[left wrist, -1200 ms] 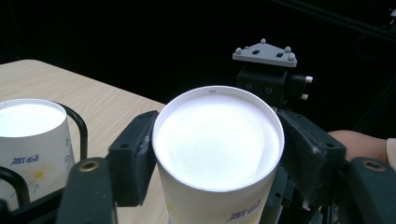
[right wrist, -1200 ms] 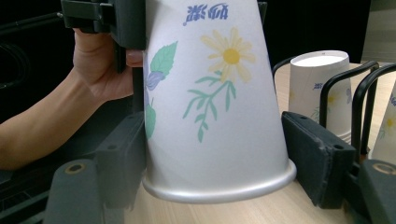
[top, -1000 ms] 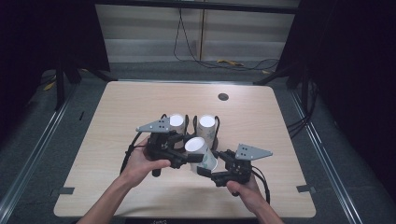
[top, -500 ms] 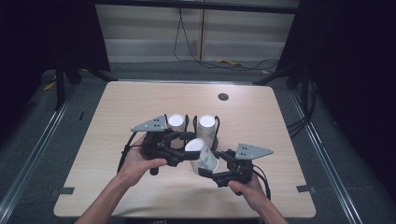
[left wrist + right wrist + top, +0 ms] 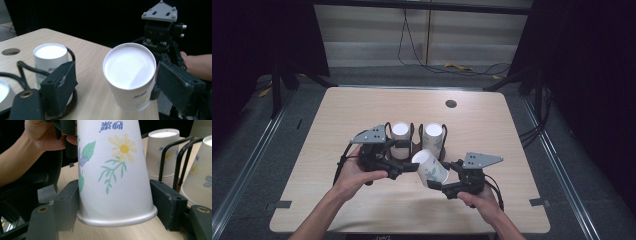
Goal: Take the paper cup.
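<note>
Between right hand-held gripper (image 5: 116, 202) jaws, cup (image 5: 115, 170)

Cup (image 5: 115, 175): white paper, smooth matt wall printed with flowers and leaves, rolled rim with a slight sheen; flat white matt base.

Stacked cups (image 5: 432, 135): same white printed paper, matt.

Rack (image 5: 175, 157): thin black wire, smooth, slightly glossy coating.

Table (image 5: 362, 110): light wood-grain top, smooth, low sheen, with a dark round grommet hole.

Left tool (image 5: 120, 82): black matt pads (image 5: 60, 87), rubbery, with pale scuffs at the edges; black plastic body.

Right tool (image 5: 115, 202): same black matt pads, brass-coloured metal inserts at the screw holes; grey matt three-cornered plate.
</note>
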A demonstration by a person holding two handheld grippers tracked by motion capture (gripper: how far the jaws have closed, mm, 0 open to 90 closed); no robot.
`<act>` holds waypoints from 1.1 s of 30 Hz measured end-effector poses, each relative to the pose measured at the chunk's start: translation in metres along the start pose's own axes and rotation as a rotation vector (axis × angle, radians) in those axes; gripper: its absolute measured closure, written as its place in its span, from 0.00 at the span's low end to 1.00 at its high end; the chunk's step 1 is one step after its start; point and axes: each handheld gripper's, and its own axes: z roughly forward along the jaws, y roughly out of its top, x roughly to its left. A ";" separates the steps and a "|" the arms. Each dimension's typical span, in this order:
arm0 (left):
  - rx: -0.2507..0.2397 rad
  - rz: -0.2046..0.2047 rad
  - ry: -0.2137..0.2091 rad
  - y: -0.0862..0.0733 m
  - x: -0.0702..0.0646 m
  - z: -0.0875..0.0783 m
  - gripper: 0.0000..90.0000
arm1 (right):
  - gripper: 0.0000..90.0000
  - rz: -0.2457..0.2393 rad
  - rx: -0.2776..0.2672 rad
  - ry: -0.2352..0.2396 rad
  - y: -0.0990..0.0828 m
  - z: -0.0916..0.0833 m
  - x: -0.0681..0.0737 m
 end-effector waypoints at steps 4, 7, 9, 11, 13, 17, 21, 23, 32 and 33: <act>0.011 0.003 -0.013 -0.002 0.000 -0.001 0.19 | 0.32 -0.021 0.049 -0.016 0.000 0.001 -0.001; 0.028 0.011 -0.023 -0.003 -0.001 0.000 0.18 | 0.33 -0.042 0.098 -0.029 0.000 0.003 -0.002; 0.045 0.013 -0.032 -0.005 -0.001 0.002 0.18 | 0.33 -0.052 0.133 -0.032 -0.001 0.003 -0.003; 0.065 0.016 -0.041 -0.007 -0.001 0.004 0.18 | 0.33 -0.070 0.162 -0.038 0.001 0.003 -0.003; 0.082 0.021 -0.047 -0.008 -0.001 0.006 0.18 | 0.33 -0.083 0.186 -0.039 0.003 0.002 -0.002; 0.099 0.025 -0.054 -0.011 -0.001 0.006 0.18 | 0.33 -0.109 0.243 -0.031 0.008 0.003 -0.003; 0.117 0.025 -0.053 -0.013 0.000 0.006 0.18 | 0.34 -0.135 0.291 -0.036 0.010 0.004 -0.005; 0.114 0.017 -0.060 -0.015 0.001 0.007 0.18 | 0.33 -0.158 0.320 -0.048 0.012 0.005 -0.005; 0.158 0.021 -0.066 -0.021 0.000 0.015 0.18 | 0.34 -0.199 0.398 -0.038 0.017 0.008 -0.007; 0.160 0.022 -0.066 -0.021 0.000 0.016 0.18 | 0.34 -0.200 0.407 -0.036 0.016 0.008 -0.008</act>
